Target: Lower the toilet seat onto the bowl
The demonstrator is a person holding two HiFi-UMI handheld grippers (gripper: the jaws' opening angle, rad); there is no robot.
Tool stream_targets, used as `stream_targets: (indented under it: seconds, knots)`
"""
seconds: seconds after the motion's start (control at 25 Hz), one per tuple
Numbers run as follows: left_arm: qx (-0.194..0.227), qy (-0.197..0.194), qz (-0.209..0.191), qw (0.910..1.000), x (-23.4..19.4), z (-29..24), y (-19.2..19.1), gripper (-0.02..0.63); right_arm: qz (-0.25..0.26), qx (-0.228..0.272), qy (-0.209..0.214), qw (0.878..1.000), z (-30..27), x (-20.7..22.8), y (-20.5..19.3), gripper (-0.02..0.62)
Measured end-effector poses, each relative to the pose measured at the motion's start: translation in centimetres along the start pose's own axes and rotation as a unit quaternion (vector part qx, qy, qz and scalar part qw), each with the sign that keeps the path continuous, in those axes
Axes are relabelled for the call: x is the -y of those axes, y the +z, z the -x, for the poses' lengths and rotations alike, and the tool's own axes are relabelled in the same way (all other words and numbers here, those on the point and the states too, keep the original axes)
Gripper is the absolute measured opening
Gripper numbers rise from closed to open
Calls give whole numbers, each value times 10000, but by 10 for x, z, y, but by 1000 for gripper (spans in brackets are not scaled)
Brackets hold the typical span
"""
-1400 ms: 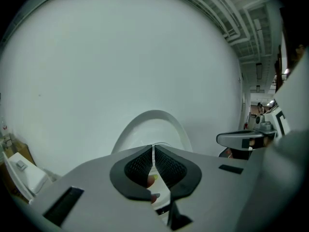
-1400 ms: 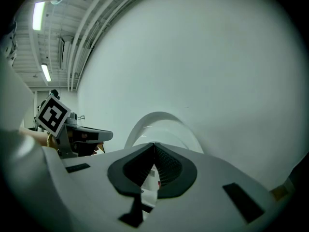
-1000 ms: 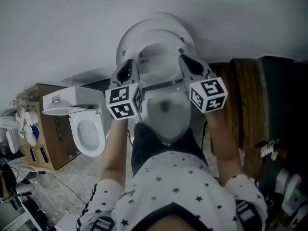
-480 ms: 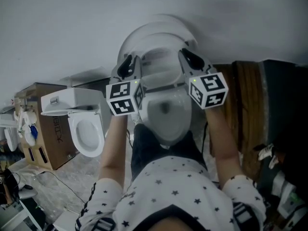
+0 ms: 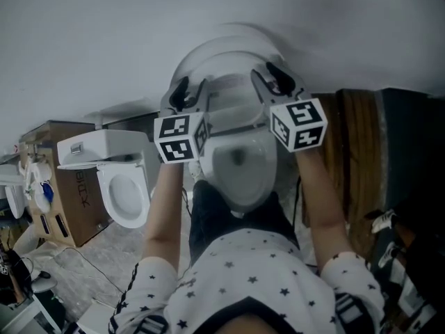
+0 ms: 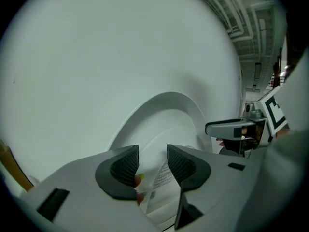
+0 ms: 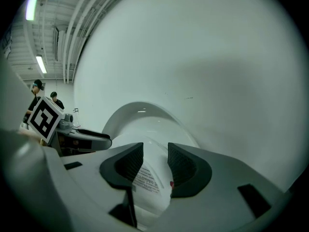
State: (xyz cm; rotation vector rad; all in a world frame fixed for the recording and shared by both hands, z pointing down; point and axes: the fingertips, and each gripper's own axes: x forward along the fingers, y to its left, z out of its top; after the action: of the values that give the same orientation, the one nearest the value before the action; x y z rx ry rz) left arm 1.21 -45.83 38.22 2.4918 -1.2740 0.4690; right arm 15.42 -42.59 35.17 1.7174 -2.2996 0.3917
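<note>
– How many toilets did you have around you?
– Two. One stood right in front of me, its bowl (image 5: pixel 240 199) between my arms. A second toilet (image 5: pixel 125 186) sat on the floor off to my left, beside one cardboard box (image 5: pixel 69 186).
– And the toilet seat (image 5: pixel 229 99)?
– Raised, upright above the bowl. The lid (image 5: pixel 222 47) behind it backed onto the wall (image 5: pixel 104 40), so that edge had no room behind it.
– Your tools?
– Two, each with one marker cube (image 5: pixel 179 138). My left gripper (image 5: pixel 189 89) was at the seat's left edge and my right gripper (image 5: pixel 271 78) at its right edge. Both had just been opening. The left jaws stood fairly wide and the right a little narrower, and neither pair pressed on anything. Through each gap I saw only the seat's labelled face beyond.
– Room to move?
– Open space toward me, over the bowl. One wooden panel (image 5: pixel 351 152) stood close on the right, and the second toilet was on the left.
</note>
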Motion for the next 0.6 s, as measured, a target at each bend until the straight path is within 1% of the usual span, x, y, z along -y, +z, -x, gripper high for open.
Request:
stream_targets:
  seconds: [0.24, 0.4, 0.6]
  knots:
    - [11, -27, -21, 10000, 0, -9, 2, 195, 94, -97, 85, 9999, -11, 5, -3, 203]
    - [-12, -26, -59, 10000, -1, -13, 4, 204, 87, -158, 168, 9997, -19, 7, -5, 233]
    - [-12, -130, -97, 9999, 2, -20, 6, 218, 98, -207, 212, 9995, -27, 8, -6, 259]
